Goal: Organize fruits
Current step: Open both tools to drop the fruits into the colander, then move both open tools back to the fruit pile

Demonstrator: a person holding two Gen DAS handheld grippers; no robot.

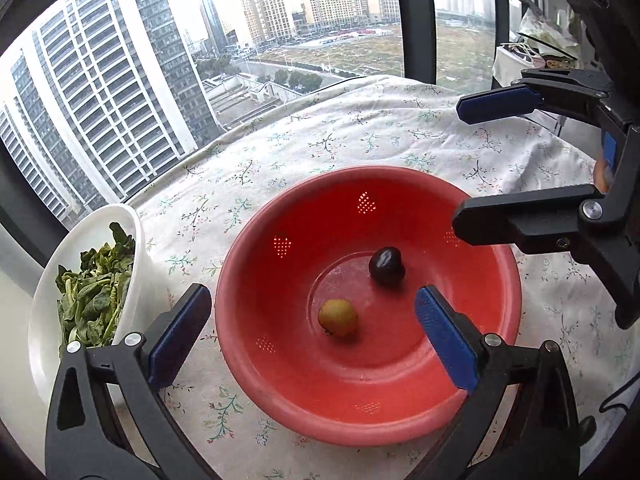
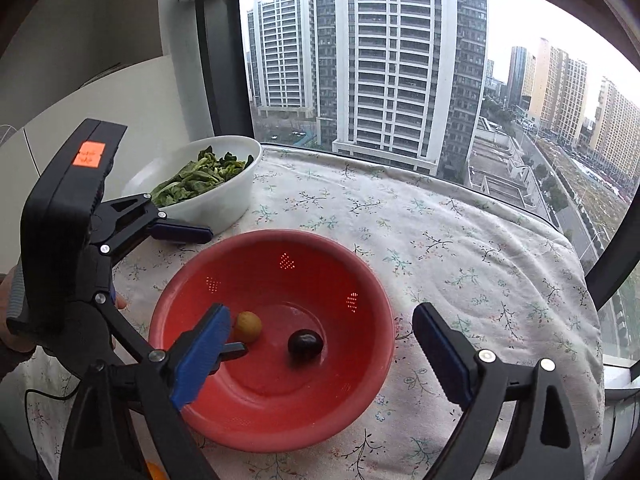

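At right wrist view's bottom edge, orange fruit (image 2: pixel 154 471).

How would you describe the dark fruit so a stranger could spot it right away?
On the floral tablecloth sits a red colander bowl. Two small fruits lie apart on its bottom. Pick the glossy, dark purple fruit, not the yellow-green fruit.

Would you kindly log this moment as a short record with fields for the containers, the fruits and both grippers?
surface: table with floral cloth by a window
red colander: holds two fruits, apart
yellow-green fruit: on the colander floor
dark fruit: on the colander floor
white bowl: holds leafy greens, beside the colander
left gripper: open, empty, over the colander
right gripper: open, empty, over the colander
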